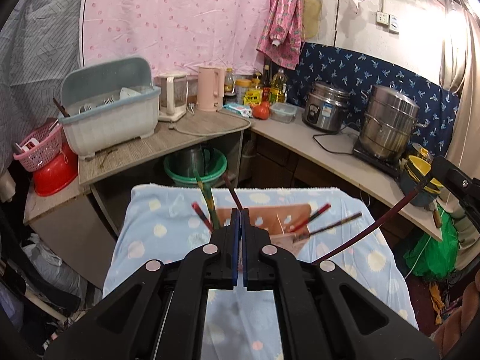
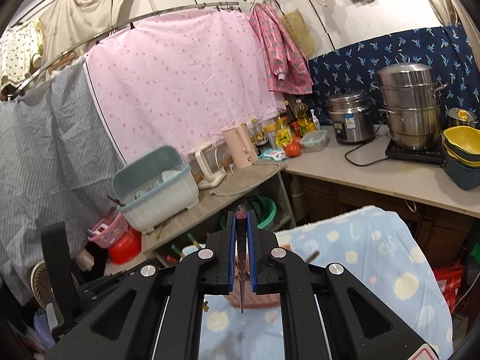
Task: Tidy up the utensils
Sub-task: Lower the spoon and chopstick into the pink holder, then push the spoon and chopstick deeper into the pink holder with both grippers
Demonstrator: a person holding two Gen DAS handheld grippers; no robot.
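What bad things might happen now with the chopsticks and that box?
The right gripper pinches one dark red chopstick near its end, so it might swing or slip out on the way to the box.

The pink box sits on a soft blue blanket. Chopsticks already lean out over its edges; a bump could tip it or knock them out.

The left gripper hovers shut near the box and might nudge it.
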